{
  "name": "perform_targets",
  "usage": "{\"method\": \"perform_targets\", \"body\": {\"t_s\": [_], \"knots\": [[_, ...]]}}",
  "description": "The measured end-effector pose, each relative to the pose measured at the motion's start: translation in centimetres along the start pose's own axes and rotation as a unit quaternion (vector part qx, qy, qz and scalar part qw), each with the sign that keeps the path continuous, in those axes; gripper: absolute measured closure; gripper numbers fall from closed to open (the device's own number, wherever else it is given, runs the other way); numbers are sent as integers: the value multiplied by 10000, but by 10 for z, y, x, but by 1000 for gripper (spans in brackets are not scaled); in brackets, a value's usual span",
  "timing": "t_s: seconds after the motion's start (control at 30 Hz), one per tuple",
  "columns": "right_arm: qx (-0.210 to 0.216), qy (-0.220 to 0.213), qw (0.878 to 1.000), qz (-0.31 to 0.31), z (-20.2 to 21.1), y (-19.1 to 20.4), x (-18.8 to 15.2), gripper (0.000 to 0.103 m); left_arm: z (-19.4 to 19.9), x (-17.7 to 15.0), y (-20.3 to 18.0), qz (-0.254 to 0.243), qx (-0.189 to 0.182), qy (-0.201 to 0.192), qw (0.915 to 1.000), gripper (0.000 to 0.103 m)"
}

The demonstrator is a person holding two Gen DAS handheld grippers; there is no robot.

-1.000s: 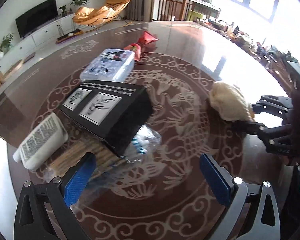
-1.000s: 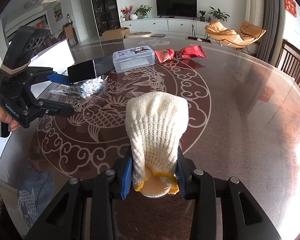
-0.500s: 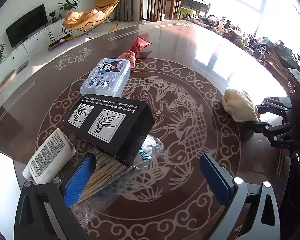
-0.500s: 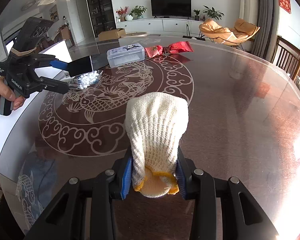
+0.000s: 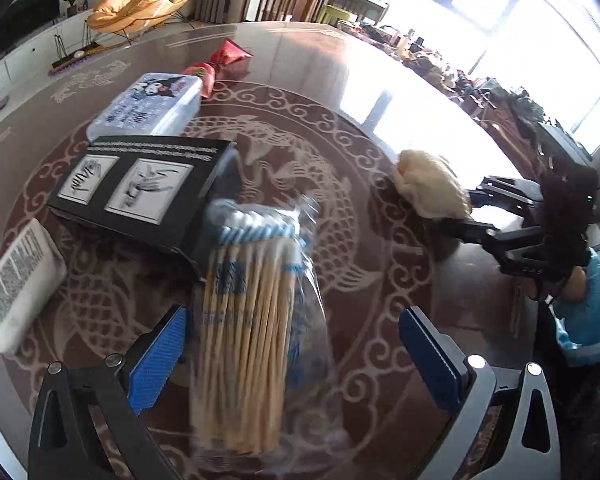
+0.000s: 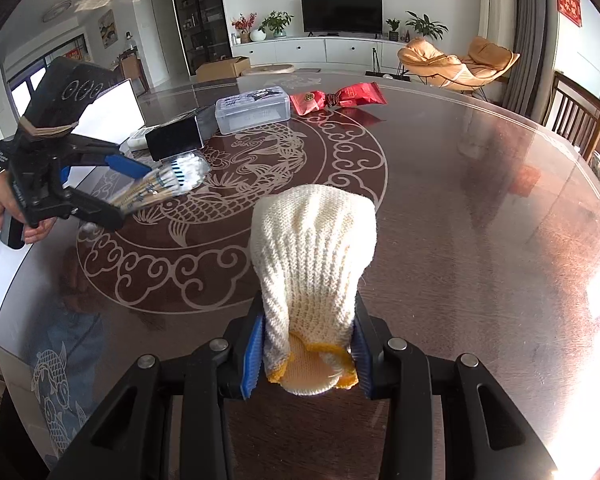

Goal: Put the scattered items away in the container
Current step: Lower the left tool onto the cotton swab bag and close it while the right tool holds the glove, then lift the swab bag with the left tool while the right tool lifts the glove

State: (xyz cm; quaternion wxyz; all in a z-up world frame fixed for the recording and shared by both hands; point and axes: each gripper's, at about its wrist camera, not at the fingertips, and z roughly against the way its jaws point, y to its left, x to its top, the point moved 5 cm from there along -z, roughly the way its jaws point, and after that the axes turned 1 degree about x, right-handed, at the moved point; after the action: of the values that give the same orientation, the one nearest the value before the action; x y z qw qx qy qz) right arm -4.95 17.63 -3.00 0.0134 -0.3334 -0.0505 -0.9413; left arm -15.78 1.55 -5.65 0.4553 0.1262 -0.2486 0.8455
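A clear bag of cotton swabs [image 5: 252, 300] lies on the dark patterned table [image 5: 360, 128], one end against a black box [image 5: 140, 184]. My left gripper [image 5: 296, 360] is open and straddles the bag, and neither blue pad presses on it. The right wrist view shows the left gripper [image 6: 120, 192] low over the swab bag [image 6: 168, 180]. My right gripper [image 6: 306, 356] is shut on the cuff of a white knitted glove [image 6: 312, 252], which stands up between its pads. From the left, the right gripper [image 5: 476, 210] and the glove [image 5: 428, 188] are at the table's right side.
Behind the black box [image 6: 176, 140] lie a clear lidded plastic box [image 5: 148, 104] and a red snack packet [image 5: 220, 60]. A white printed tube [image 5: 16, 280] rests left of the black box. A white upright panel [image 6: 112, 108] stands at the table's left edge. Chairs ring the table.
The left gripper has swung over the swab bag, which now lies between its open fingers instead of off to the left. The right gripper drew back slightly, still holding the glove.
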Motion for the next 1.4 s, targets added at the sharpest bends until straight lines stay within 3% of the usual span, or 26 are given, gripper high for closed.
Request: {"method": "perform_targets", "body": {"t_s": [0.03, 0.1, 0.23, 0.3, 0.37, 0.53, 0.63, 0.73, 0.97, 1.1, 1.13, 1.17, 1.23, 1.3, 1.4], "knots": [[31, -6, 10000, -26, 0, -1, 0, 64, 0, -5, -10, -16, -14, 41, 10000, 0], [51, -9, 10000, -48, 0, -1, 0, 64, -3, -12, -18, 45, 467, -9, 9989, 0], [-195, 44, 9997, 142, -3, 6, 0, 56, -7, -7, -17, 924, 1220, -351, 9876, 0], [-405, 74, 9989, 223, -4, 7, 0, 48, -9, -1, -16, 1417, 1462, -488, 9778, 0], [-374, 80, 9992, 85, -3, 0, -1, 47, -11, 6, -14, 1850, 1556, -660, 9681, 0], [-568, 66, 9983, 64, 5, -24, -6, 47, -18, 22, -2, 2784, 2212, -907, 9302, 0], [-579, 70, 9983, -96, 10, -37, -9, 46, -28, 33, 1, 2936, 2725, -771, 9130, 0], [-611, 70, 9980, -112, 11, -38, -10, 45, -39, 39, 1, 2833, 3161, -581, 9036, 0], [-716, 96, 9972, -197, 12, -42, -11, 34, -41, 38, -2, 2896, 3406, -1035, 8885, 0], [-688, 114, 9973, -240, 11, -44, -11, 30, -43, 35, -3, 2751, 3338, -1062, 8953, 0], [-689, 114, 9973, -219, 11, -43, -11, 30, -40, 33, -4, 2713, 3387, -1148, 8936, 14], [-649, 114, 9976, -208, 11, -42, -11, 29, -36, 30, -5, 2670, 3406, -1275, 8924, 41], [-470, 94, 9986, -209, 11, -41, -11, 26, -29, 25, -7, 2489, 3331, -1371, 8990, 64], [-281, 113, 9995, -135, 10, -39, -10, 19, -23, 14, -8, 2367, 3199, -1396, 9067, 70], [-272, 222, 9987, 375, 5, -30, -8, 19, -10, -16, -15, 2343, 3137, -1395, 9095, 70]]}}
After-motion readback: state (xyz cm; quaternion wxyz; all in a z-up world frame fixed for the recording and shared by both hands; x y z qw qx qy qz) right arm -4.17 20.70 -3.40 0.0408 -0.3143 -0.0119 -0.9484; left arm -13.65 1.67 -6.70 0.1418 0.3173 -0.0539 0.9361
